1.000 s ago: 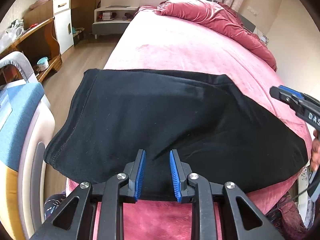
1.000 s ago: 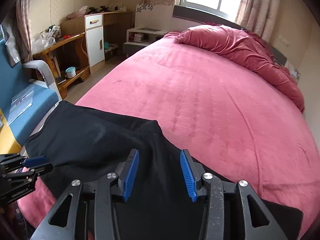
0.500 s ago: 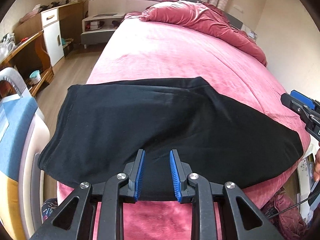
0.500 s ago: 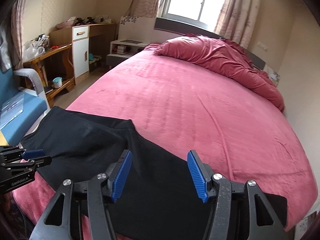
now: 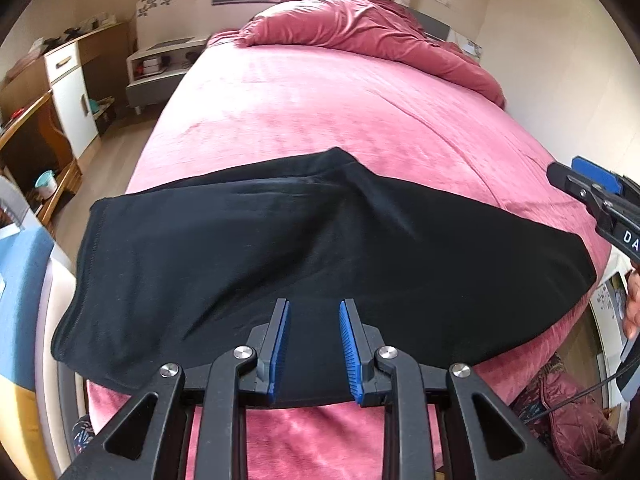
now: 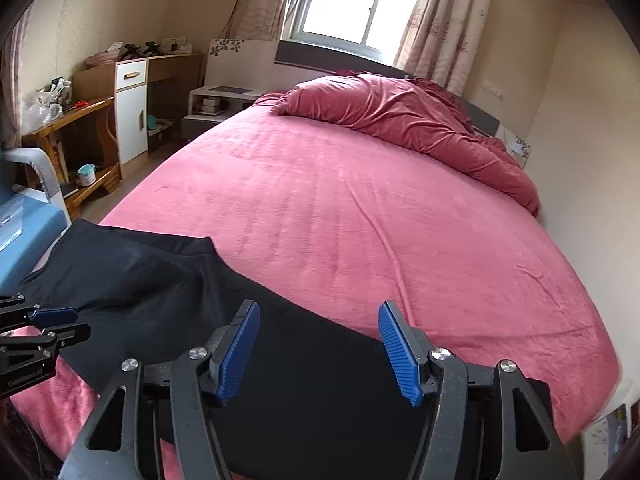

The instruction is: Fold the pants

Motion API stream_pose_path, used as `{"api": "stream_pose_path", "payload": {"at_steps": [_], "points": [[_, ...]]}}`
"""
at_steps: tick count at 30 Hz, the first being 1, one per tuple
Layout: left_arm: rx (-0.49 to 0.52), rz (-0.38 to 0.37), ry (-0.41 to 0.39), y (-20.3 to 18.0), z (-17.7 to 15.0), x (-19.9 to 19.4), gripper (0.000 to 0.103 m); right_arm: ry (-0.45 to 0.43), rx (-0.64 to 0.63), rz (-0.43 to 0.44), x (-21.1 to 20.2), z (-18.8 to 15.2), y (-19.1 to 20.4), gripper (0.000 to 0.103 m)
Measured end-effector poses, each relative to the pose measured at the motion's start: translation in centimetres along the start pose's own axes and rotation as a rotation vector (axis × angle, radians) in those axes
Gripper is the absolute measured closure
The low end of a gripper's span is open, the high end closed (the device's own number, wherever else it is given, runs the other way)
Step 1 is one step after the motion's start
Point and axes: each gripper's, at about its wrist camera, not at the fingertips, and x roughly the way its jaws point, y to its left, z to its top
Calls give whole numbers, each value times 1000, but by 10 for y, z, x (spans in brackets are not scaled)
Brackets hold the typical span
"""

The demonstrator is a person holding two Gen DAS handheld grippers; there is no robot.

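Black pants lie folded flat across the near end of a pink bed, one end hanging a little over the left edge. My left gripper hovers above their near edge, its blue pads a narrow gap apart with nothing pinched between them. In the right wrist view the pants stretch from the left to under my right gripper, whose jaws are opening wide and hold nothing. Each gripper shows in the other's view: the right gripper at the right edge, the left gripper at the left edge.
A crumpled red duvet lies at the head of the bed under the window. A blue chair stands close to the bed's left side. A wooden desk and a white cabinet line the left wall. A wall runs along the right.
Both grippers have drawn back and up from the pants, so more of the bed shows. The right gripper's jaws have spread wider. The pants lie as before.
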Motion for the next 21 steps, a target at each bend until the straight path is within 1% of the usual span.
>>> {"api": "stream_pose_path", "payload": {"at_steps": [6, 9, 12, 14, 15, 17, 19, 20, 21], "points": [[42, -28, 13, -21, 4, 7, 78, 22, 24, 1, 6, -5, -17, 38], [74, -45, 22, -33, 5, 12, 78, 71, 80, 31, 15, -16, -35, 38], [113, -63, 39, -45, 6, 21, 78, 142, 180, 89, 27, -40, -65, 38], [134, -72, 51, -53, 5, 27, 78, 199, 294, 144, 37, -65, -96, 39], [144, -75, 56, -56, 4, 30, 78, 219, 344, 155, 40, -77, -109, 39], [163, -81, 67, -63, 2, 35, 78, 263, 477, 167, 45, -109, -145, 39], [176, -82, 76, -68, 0, 39, 78, 281, 602, 175, 45, -136, -175, 39], [183, -78, 78, -71, -1, 41, 78, 290, 703, 162, 43, -157, -199, 39], [191, -66, 79, -74, -1, 43, 77, 288, 761, 156, 41, -169, -213, 39]]}}
